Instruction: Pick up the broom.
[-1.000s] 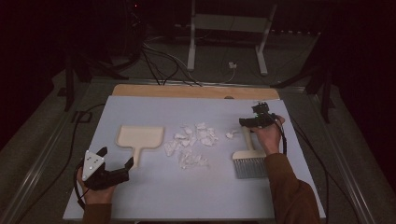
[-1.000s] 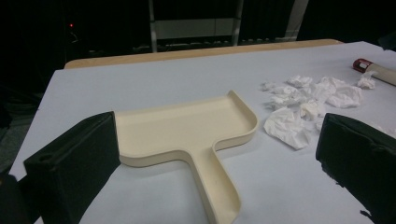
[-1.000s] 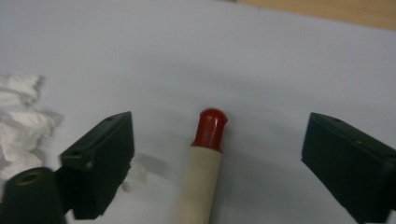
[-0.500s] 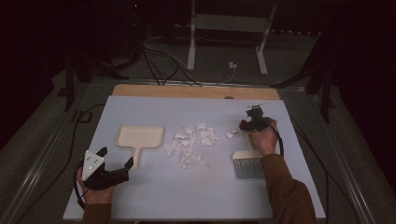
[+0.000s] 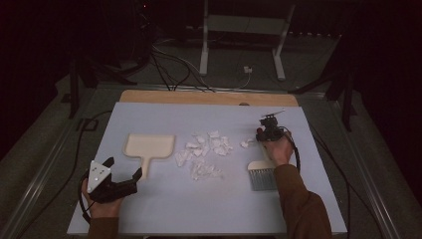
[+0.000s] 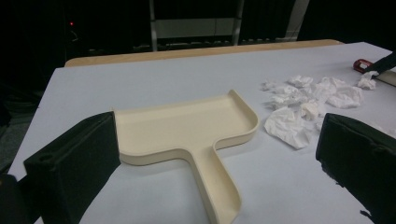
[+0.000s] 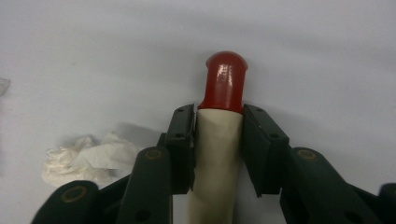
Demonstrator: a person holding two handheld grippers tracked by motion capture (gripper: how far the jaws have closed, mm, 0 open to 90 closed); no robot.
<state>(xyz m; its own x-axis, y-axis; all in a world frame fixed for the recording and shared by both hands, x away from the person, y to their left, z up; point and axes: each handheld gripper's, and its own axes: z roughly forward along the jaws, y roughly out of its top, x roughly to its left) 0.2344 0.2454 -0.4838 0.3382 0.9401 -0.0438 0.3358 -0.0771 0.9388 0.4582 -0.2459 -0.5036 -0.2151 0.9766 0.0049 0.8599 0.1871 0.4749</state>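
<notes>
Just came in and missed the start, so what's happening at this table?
A person works with a gripper in each hand. The right gripper is shut on the handle of a brush, just below its red tip, with the bristles resting on the table. The left gripper is open, near the handle of a cream dustpan but not touching it. Crumpled paper scraps lie scattered between dustpan and brush, none in the pan yet.

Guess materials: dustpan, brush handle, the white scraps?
Dustpan: likely moulded plastic, cream, smooth matte with rounded rims. Brush handle: cream, probably plastic, with a glossy red tip, perhaps rubber. White scraps: crumpled tissue or thin paper, judging by soft creases.
</notes>
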